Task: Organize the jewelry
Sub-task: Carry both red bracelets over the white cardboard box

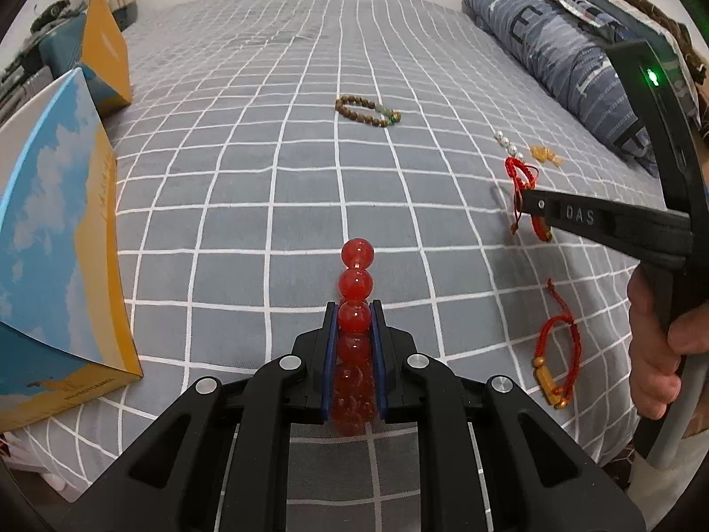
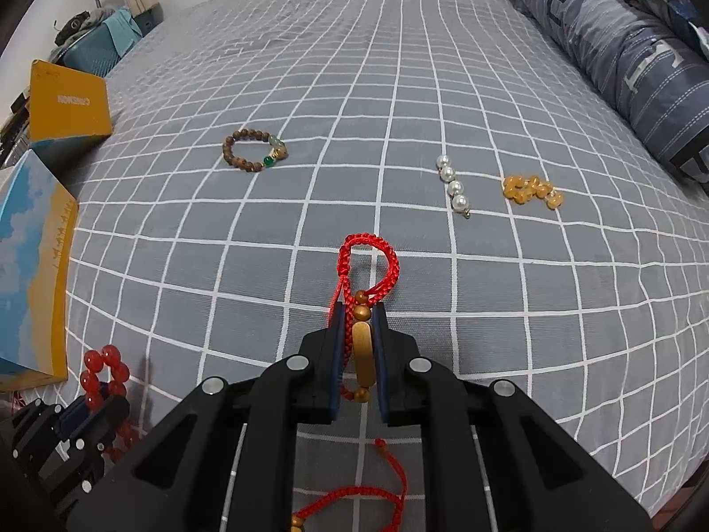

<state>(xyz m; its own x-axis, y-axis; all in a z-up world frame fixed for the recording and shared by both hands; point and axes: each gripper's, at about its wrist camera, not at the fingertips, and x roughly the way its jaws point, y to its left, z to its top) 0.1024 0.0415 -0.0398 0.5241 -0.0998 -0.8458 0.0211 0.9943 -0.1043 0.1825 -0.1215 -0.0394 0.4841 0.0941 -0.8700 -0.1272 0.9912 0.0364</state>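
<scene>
My left gripper (image 1: pixel 354 310) is shut on a red bead bracelet (image 1: pixel 356 283), held above the grey checked bedsheet (image 1: pixel 230 186). My right gripper (image 2: pixel 360 310) is shut on a red cord bracelet (image 2: pixel 370 261) with a gold bar. In the left wrist view the right gripper (image 1: pixel 525 204) holds that bracelet at the right. A second red cord bracelet (image 1: pixel 554 346) lies on the sheet near the right hand. A brown bead bracelet (image 2: pixel 252 150), a pearl string (image 2: pixel 453 186) and an amber bead cluster (image 2: pixel 531 190) lie farther out. The left gripper with red beads (image 2: pixel 104 372) shows at lower left.
A blue and yellow box (image 1: pixel 53 257) stands at the left edge of the bed, with a yellow box (image 2: pixel 66 111) behind it. A folded blue quilt (image 2: pixel 620 53) lies along the right side. Clutter sits beyond the bed at far left.
</scene>
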